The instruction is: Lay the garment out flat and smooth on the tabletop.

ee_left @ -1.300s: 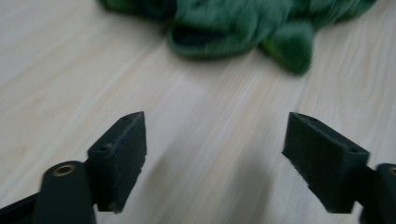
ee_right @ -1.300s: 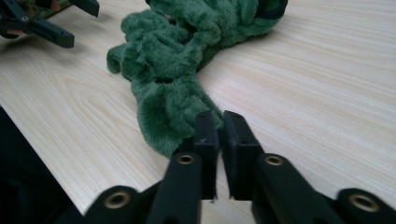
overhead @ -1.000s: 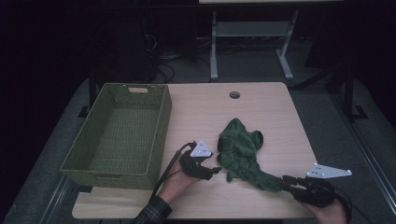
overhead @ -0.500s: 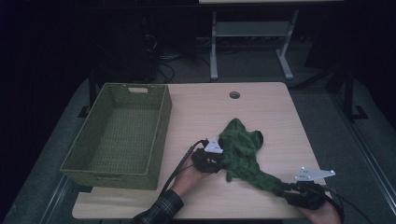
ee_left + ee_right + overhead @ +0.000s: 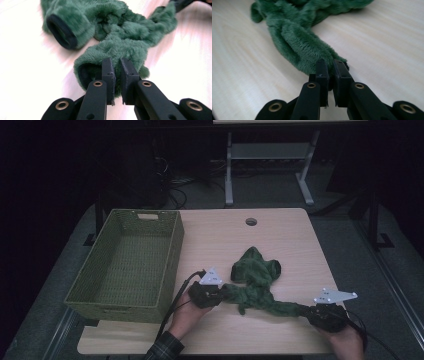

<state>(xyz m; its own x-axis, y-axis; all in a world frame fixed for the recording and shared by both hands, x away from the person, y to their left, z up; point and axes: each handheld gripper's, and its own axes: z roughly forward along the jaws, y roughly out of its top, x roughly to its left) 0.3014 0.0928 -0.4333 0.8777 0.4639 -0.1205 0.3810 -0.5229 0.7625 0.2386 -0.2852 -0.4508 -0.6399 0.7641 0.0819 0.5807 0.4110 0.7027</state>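
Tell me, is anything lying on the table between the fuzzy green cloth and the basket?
Nothing visible does. The left gripper and right gripper are each shut on an end of the green cloth. Bare table lies between it and the basket, which looks empty.

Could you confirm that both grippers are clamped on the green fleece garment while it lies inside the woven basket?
Not quite. Both the left gripper and the right gripper are clamped on the green fleece garment, but it lies on the table, beside the woven basket, not inside it. The high view shows this.
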